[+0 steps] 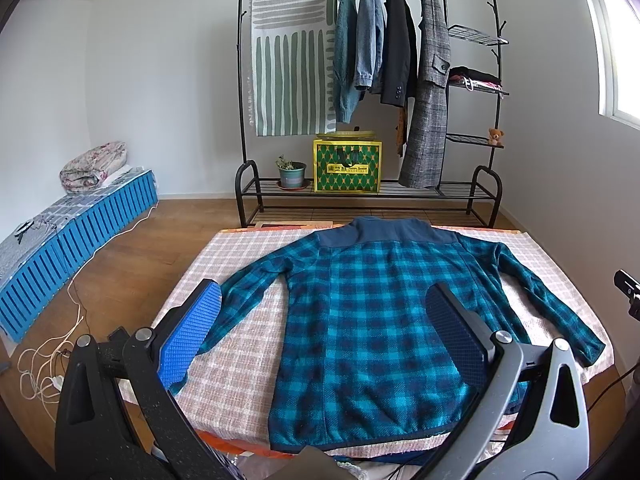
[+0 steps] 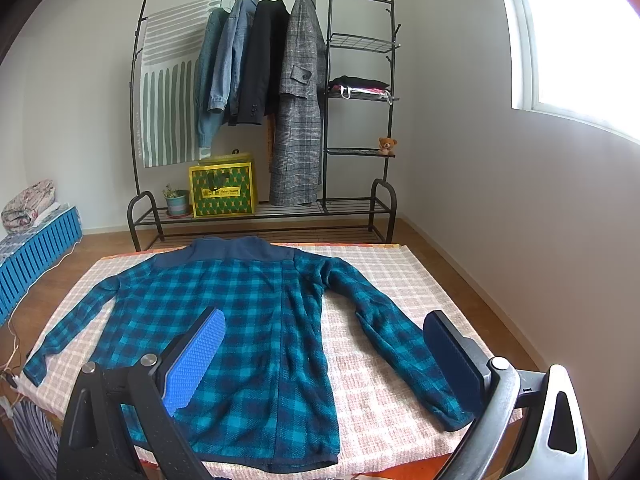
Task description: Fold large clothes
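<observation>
- A blue plaid shirt [image 1: 372, 312] lies flat, back up, on the counter [image 1: 240, 352], which wears a pink checked cloth; collar at the far edge, hem at the near edge, both sleeves spread outward.
- Behind the counter stands a black clothes rack [image 2: 264, 120] with hanging coats, a yellow-green bag [image 2: 222, 190], a potted plant [image 1: 292, 172] and a small teddy bear [image 2: 387, 145].
- Only the left wrist view shows white cables [image 1: 48, 360] on the floor and much of the blue slatted bed [image 1: 76, 236]; the right wrist view shows more of the bright window [image 2: 580, 40].
- The left hand-held gripper [image 1: 324, 344] is wide apart, gripping nothing, over the shirt's left side.
- The right hand-held gripper [image 2: 324, 360] is likewise spread wide and empty, over the right side and sleeve.
</observation>
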A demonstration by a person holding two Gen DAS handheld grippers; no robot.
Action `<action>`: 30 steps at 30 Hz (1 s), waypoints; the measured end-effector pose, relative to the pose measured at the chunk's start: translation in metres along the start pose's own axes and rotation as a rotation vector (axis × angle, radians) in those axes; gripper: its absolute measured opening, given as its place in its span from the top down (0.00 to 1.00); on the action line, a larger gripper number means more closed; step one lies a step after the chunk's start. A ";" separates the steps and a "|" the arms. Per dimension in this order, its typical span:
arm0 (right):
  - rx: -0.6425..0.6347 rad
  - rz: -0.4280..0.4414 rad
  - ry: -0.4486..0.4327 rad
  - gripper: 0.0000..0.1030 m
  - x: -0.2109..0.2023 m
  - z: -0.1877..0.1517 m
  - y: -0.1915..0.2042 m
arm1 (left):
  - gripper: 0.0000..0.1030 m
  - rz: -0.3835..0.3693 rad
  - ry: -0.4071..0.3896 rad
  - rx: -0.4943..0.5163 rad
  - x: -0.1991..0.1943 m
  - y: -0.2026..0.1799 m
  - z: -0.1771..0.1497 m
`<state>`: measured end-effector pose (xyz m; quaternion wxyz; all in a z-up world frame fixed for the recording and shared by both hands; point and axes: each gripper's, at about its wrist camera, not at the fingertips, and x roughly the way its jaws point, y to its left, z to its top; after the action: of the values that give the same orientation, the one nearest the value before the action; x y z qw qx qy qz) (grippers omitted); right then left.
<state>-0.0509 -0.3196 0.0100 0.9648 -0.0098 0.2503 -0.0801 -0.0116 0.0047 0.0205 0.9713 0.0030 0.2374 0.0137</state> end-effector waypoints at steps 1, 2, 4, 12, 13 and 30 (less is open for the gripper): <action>0.000 0.000 0.000 0.02 0.000 0.000 0.000 | 0.00 0.000 -0.001 -0.001 -0.001 0.000 0.000; -0.001 0.000 0.002 0.02 0.001 0.001 0.002 | 0.00 0.000 0.000 0.000 0.001 0.000 -0.001; -0.001 0.001 0.002 0.02 0.001 0.001 0.003 | 0.00 0.000 -0.001 0.001 0.000 0.000 0.000; -0.004 0.001 0.001 0.02 0.002 0.002 0.005 | 0.00 0.000 0.001 0.000 0.000 -0.001 0.000; -0.003 0.001 0.002 0.02 0.003 0.002 0.004 | 0.00 0.000 0.000 0.000 0.001 -0.001 -0.001; -0.021 0.015 0.004 0.02 0.011 0.006 0.022 | 0.00 0.007 0.012 -0.012 -0.001 0.010 0.001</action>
<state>-0.0352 -0.2992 0.0091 0.9648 -0.0177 0.2530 -0.0703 -0.0119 0.0144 0.0219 0.9699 -0.0023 0.2429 0.0188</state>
